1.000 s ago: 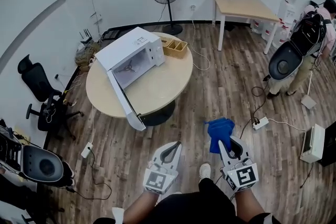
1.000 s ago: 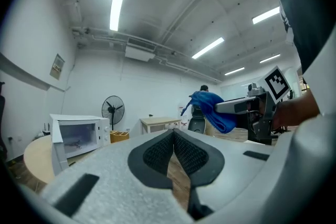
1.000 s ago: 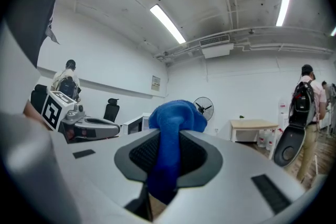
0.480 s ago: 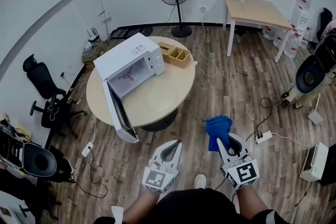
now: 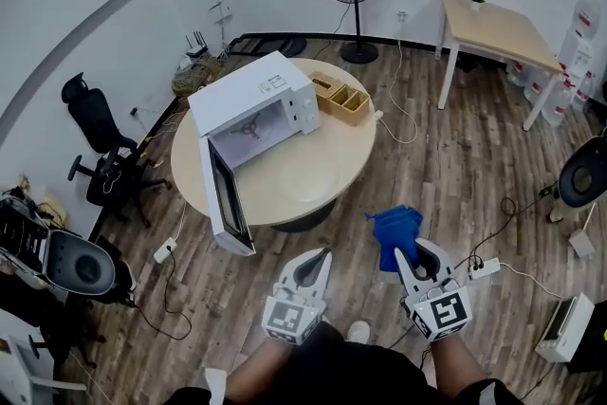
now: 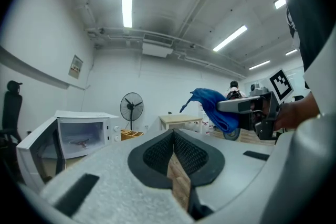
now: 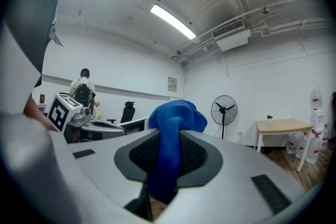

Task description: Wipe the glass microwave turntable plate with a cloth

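At the left of the head view the microwave (image 5: 254, 114) stands on the round table (image 5: 353, 168) with its door (image 5: 226, 204) swung open and only the roller ring showing inside. A faint round outline right of the door, near the table's front edge, is probably the glass turntable plate (image 5: 308, 187). At lower centre the left gripper (image 5: 313, 263) has its jaws together on nothing. To its right the right gripper (image 5: 410, 259) is clamped on the blue cloth (image 5: 396, 234), which bunches up past the jaw tips. Over the past second the table and microwave have shifted right and towards frame centre, while both grippers kept their pose. This suggests an approach to the table. Cloth and plate are well apart, and wiping has not begun.
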A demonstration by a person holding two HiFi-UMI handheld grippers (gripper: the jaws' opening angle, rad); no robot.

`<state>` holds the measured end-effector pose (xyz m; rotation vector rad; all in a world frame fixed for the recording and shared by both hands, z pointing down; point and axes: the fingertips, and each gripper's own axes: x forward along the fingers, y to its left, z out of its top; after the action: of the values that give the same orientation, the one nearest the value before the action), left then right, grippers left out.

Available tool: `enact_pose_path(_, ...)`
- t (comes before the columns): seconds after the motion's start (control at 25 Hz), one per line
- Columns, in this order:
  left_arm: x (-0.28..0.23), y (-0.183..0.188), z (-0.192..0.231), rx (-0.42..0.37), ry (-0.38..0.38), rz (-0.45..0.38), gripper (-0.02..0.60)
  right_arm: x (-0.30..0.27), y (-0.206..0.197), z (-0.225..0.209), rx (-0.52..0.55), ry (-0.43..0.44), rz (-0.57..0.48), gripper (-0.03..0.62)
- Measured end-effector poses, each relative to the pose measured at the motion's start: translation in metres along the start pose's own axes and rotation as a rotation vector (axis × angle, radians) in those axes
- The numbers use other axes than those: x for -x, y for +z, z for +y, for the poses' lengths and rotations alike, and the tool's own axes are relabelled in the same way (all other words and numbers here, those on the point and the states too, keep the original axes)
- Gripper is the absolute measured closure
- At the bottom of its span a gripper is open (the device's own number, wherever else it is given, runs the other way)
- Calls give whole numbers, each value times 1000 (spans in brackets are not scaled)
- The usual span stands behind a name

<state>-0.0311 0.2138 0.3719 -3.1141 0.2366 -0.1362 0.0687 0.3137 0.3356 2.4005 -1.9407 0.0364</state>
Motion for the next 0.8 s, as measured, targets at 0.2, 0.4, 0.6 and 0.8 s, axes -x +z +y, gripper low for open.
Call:
enact_pose_path(0.2,-15,-4,36,19,58,-8,577,-45,1,-10,9,44,-11,514)
enact_pose_path(0.4,-40,-8,65,26,65,-5,575,-101,3,-13,21,79,-19,514)
enact_pose_path(0.6,-73,-3,121,6,87,-19,575,-167,6,-24,39,111,-18,514)
enact_pose_path(0.8,-101,2,172,3,103,-25,577,-225,6,-30,45,133,-4,514)
